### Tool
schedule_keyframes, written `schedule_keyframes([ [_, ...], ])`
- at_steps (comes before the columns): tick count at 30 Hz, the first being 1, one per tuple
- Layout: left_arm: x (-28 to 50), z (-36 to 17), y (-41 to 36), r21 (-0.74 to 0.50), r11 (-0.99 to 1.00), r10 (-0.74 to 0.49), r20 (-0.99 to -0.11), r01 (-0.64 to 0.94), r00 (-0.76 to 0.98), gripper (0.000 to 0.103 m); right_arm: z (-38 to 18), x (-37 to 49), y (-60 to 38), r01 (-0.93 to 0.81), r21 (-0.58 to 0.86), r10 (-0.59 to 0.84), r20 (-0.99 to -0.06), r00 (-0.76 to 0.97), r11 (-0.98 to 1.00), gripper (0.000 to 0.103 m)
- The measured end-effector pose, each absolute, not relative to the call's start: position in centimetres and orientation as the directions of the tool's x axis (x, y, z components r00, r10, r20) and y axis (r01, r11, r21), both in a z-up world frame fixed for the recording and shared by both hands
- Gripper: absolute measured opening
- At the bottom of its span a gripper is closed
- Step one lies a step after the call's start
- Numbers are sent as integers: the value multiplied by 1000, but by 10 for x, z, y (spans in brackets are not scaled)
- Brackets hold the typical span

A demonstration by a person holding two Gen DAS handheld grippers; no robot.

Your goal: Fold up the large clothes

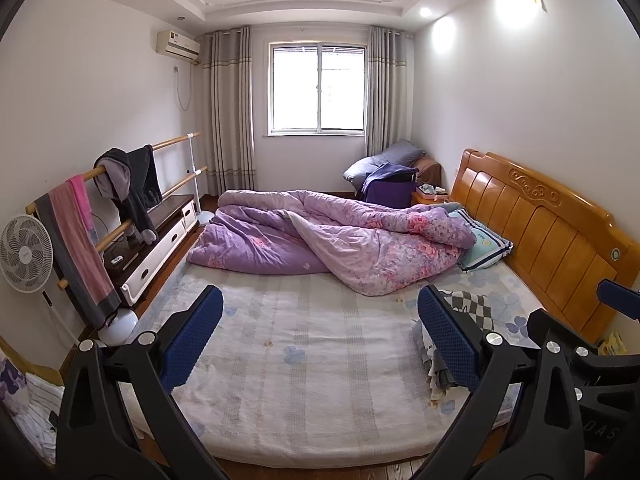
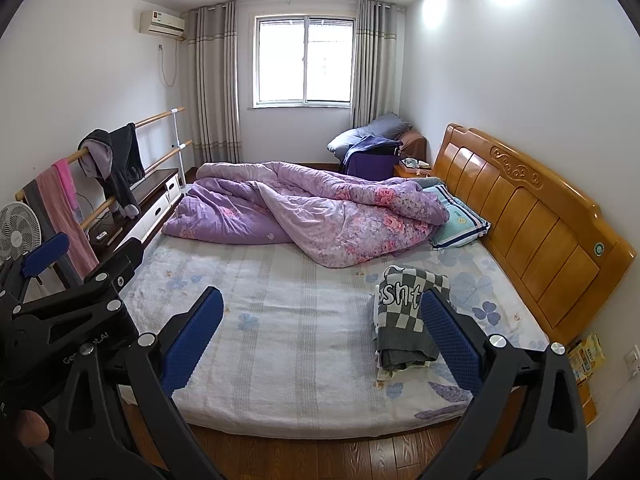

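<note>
A folded pile of clothes, topped by a grey-and-white checkered garment (image 2: 408, 312), lies on the bed's near right side close to the headboard; it also shows in the left wrist view (image 1: 472, 308), partly hidden behind a finger. My left gripper (image 1: 320, 336) is open and empty, held above the bed's near edge. My right gripper (image 2: 320, 336) is open and empty, its right finger (image 2: 452, 340) in front of the pile. The left gripper shows at the left of the right wrist view (image 2: 60, 280).
A crumpled purple floral quilt (image 2: 312, 212) covers the far half of the bed (image 2: 288, 360). A pillow (image 2: 460, 220) lies by the wooden headboard (image 2: 532, 208). A rail with hanging clothes (image 2: 108, 168), a fan (image 2: 18, 232) and a low cabinet (image 2: 156, 200) stand left.
</note>
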State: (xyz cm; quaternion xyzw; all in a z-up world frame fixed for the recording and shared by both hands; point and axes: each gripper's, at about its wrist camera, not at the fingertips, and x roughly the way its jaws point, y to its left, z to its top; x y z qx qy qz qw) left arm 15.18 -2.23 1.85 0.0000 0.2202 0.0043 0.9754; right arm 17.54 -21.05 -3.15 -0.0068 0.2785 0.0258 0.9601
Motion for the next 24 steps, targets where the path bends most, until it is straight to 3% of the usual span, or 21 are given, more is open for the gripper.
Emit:
schedule_keyframes([
  [24, 155, 16, -21, 6, 1000, 8, -435, -6, 900, 98, -31, 183, -213, -61, -18, 42, -541, 840, 998, 95],
])
